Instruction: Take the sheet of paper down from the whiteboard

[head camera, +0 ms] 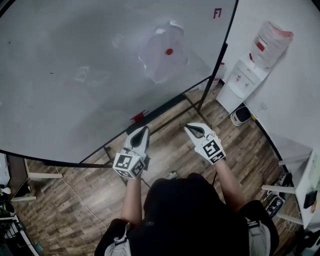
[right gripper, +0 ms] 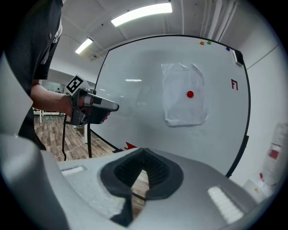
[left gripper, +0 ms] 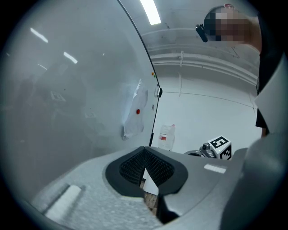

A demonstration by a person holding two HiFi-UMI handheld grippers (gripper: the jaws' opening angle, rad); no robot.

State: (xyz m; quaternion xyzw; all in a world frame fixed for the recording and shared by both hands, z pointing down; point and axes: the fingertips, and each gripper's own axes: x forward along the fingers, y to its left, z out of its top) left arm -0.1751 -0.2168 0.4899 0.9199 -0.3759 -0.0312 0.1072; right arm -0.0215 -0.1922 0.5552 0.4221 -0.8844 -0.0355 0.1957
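Paper hangs upright on the whiteboard, taller than wide, pinned by a red magnet near its middle. It lies ahead of and above both our grippers, well apart from them. Our right gripper faces it squarely, while our left gripper sees it slantwise along the board. Both have their jaws pressed together with nothing between them. We judge the right handier. Wooden floor lies beneath, and a water cooler stands beyond the right gripper.

Water dispenser seen at upper right, wooden floor crossed by white cable at lower left, ceiling lamp lit at top.
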